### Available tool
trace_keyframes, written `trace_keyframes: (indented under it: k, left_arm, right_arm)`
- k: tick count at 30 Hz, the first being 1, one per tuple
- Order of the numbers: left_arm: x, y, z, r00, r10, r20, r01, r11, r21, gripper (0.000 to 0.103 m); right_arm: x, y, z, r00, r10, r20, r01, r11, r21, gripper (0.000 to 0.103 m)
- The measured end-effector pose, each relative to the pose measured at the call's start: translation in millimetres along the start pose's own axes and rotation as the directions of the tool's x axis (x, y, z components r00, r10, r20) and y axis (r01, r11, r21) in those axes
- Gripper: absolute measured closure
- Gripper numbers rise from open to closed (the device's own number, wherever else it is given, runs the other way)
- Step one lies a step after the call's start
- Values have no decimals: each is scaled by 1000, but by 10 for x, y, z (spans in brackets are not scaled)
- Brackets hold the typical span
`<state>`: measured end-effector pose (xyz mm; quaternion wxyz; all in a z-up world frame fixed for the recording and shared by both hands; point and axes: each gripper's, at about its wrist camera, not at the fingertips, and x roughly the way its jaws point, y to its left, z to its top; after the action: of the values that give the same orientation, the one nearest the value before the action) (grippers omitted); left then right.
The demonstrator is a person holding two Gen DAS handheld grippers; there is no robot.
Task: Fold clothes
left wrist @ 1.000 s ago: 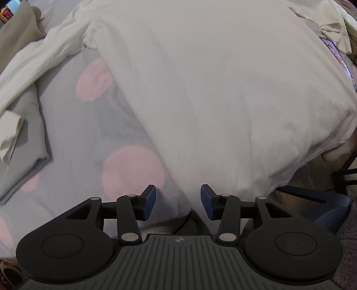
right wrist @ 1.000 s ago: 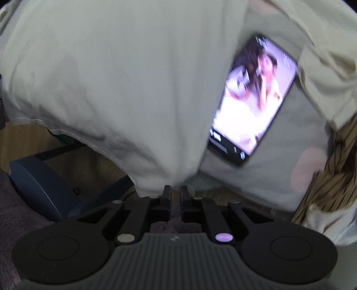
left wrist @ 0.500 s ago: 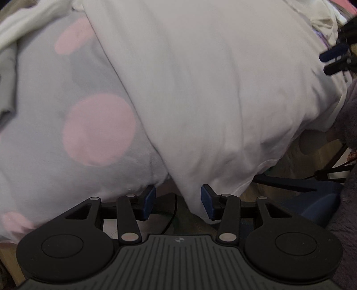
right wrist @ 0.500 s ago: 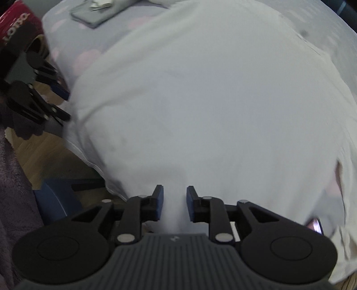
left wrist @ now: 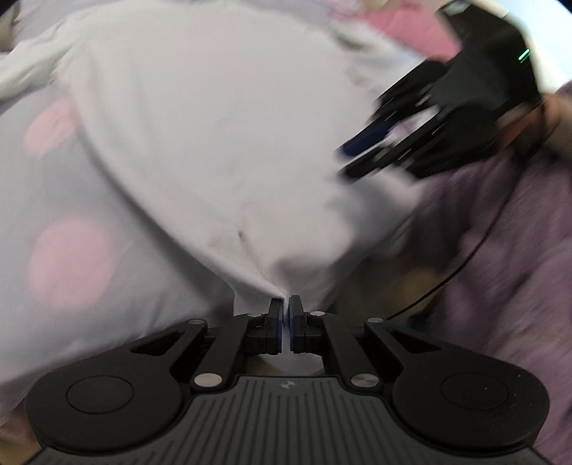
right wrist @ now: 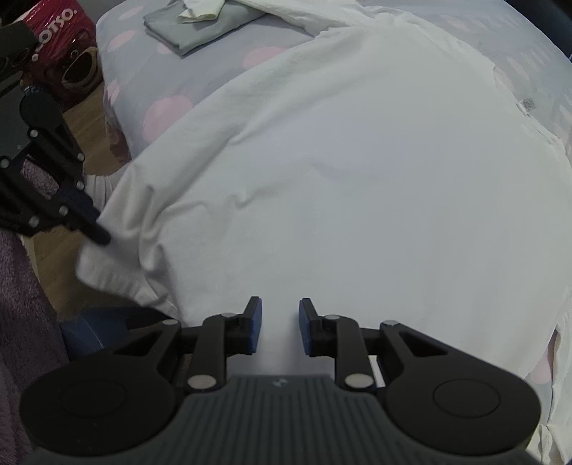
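A white garment [left wrist: 221,143] lies spread over the bed, its near edge hanging off the side. My left gripper [left wrist: 285,314] is shut on a pinch of that hem, and the fabric pulls into a tight fold at the pads. In the right wrist view the left gripper [right wrist: 98,234] meets the garment's [right wrist: 339,179] left corner. My right gripper [right wrist: 280,322] stands open just above the white fabric, its blue pads apart and not pressing on the cloth. In the blurred left wrist view the right gripper [left wrist: 361,157] hangs over the garment's right side.
A grey bedsheet with pink dots [right wrist: 168,111] lies under the garment. A folded grey cloth [right wrist: 200,25] rests at the far corner. A red box [right wrist: 60,18] and wooden floor [right wrist: 85,118] are beside the bed. A purple fleece sleeve [left wrist: 500,250] and a blue chair base [right wrist: 96,329] are close by.
My left gripper went from open to shut on the garment's hem. My right gripper opened, let go of the edge and swung over the garment's middle.
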<state>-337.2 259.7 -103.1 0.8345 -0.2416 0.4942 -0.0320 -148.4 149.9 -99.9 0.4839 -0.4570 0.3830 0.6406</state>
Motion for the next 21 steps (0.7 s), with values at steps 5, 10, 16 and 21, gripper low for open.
trace_keyframes:
  k: [5, 10, 16, 21]
  left_arm:
    - [245, -164, 318, 998, -43, 40, 42, 999, 25, 101]
    - [470, -215, 487, 999, -22, 41, 21, 999, 43, 93]
    - [474, -178, 597, 997, -9, 71, 7, 1000, 28, 65]
    - [320, -212, 649, 996, 10, 90, -9, 1000, -6, 63]
  right_arm:
    - [-59, -13, 0, 1000, -8, 25, 8, 1000, 23, 78]
    - [-77, -25, -38, 999, -16, 33, 15, 999, 43, 77]
    - [-12, -5, -71, 1000, 6, 19, -7, 998, 55, 76]
    - [-40, 12, -144, 999, 46, 13, -47, 998, 38, 74]
